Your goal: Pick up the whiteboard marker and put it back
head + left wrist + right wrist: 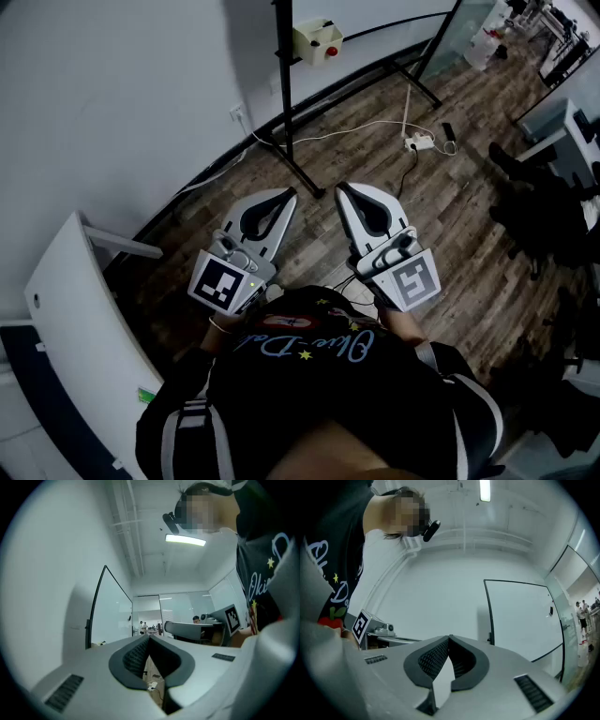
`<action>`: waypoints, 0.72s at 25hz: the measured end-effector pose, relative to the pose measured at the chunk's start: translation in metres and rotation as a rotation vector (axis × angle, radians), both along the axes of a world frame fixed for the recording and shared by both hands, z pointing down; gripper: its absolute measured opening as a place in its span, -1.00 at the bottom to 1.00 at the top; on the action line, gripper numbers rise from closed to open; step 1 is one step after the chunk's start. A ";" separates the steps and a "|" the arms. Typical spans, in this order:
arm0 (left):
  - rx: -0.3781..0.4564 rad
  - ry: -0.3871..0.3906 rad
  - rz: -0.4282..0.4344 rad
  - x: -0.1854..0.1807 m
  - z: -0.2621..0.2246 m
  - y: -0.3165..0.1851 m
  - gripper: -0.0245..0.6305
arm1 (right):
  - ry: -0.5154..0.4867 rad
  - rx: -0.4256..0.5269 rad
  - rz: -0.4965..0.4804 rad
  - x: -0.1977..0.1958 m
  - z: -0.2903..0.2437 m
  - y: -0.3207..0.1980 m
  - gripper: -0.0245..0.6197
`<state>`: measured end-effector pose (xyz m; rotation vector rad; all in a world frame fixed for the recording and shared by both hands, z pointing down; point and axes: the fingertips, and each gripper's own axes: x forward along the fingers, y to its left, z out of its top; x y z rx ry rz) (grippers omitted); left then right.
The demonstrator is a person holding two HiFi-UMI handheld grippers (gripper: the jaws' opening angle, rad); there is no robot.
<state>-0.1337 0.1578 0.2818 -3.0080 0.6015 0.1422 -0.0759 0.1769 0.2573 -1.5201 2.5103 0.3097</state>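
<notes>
Here: left claw (286, 194) and right claw (342, 187) side by side, jaws pressed together on nothing; marker unseen, perhaps at whiteboard (75, 309), leftward of left claw, nearer it.

There are two grippers, left gripper (287, 193) and right gripper (343, 188), near one stand (284, 94). One whiteboard (75, 300) is left of the stand; one power strip (419, 142) and one yellow box (317, 40) are right of it.
</notes>
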 end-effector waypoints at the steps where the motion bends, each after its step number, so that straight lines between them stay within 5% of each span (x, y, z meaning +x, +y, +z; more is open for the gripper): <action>1: 0.000 -0.002 0.000 0.002 0.000 0.001 -0.93 | 0.001 -0.002 0.001 0.002 0.000 0.000 -0.83; 10: 0.021 0.010 0.011 0.019 -0.005 0.011 -0.93 | -0.046 0.031 -0.002 0.021 -0.002 0.012 -0.83; 18: -0.007 -0.052 0.004 0.050 0.004 0.021 -0.93 | -0.047 0.016 0.017 0.051 0.006 0.027 -0.83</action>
